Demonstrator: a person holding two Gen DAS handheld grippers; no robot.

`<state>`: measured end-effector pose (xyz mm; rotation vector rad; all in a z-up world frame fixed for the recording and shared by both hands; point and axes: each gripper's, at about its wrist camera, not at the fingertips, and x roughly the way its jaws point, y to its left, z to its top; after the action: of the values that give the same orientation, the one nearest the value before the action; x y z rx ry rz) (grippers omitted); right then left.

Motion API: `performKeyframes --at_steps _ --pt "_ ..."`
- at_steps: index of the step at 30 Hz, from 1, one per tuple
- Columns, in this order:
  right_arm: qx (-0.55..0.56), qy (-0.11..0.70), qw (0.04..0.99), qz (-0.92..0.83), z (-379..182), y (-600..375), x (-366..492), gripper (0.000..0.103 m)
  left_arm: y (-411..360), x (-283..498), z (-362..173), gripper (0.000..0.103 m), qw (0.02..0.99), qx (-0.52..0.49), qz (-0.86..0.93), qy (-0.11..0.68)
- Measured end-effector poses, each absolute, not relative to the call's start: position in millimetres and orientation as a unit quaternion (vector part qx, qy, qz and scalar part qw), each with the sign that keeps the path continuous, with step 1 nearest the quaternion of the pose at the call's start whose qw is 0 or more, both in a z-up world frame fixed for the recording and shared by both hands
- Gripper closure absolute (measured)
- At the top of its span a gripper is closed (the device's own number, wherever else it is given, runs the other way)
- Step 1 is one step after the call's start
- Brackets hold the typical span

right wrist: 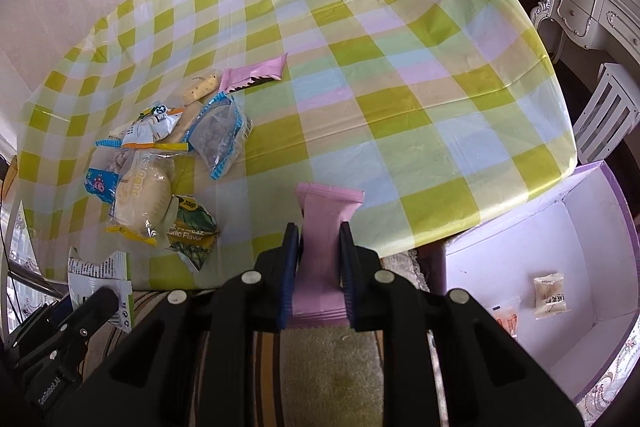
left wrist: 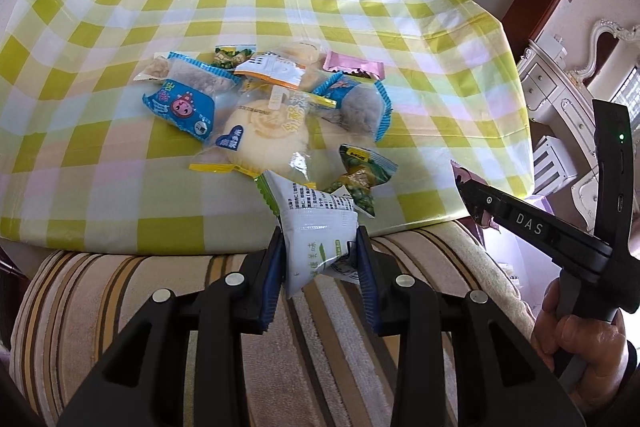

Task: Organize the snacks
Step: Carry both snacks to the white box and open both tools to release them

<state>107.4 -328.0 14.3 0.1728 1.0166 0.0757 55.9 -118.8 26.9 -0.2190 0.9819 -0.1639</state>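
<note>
- Left wrist view: the left gripper has its jaws clamped on a white and green snack packet, which stands between the blue pads and pokes up past the fingertips, crumpled at the top
- It is held over the striped cushion, at the near edge of the checked tablecloth
- Snack pile lies ahead on the cloth: a round bun in clear wrap, blue packets, green pea packets and a pink wrapper at the far side
- Right wrist view: the right gripper has its jaws closed on a pink wrapper bar, gripped across its middle with the flared end sticking out forward
- Beside the table on the right sits a purple-edged box with a couple of small packets on its floor; the gripper is left of it, above the cushion
- A hand grips the right tool's handle low at the left view's right edge
</note>
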Motion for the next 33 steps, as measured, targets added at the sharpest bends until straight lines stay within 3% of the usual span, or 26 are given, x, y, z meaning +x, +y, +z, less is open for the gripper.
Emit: performKeyframes --at_steps 33 --pt "0.126 0.486 0.854 -0.133 -1 -496 45 0.083 -301 66 29 0.069 0.819 -0.036 -0.315 0.478"
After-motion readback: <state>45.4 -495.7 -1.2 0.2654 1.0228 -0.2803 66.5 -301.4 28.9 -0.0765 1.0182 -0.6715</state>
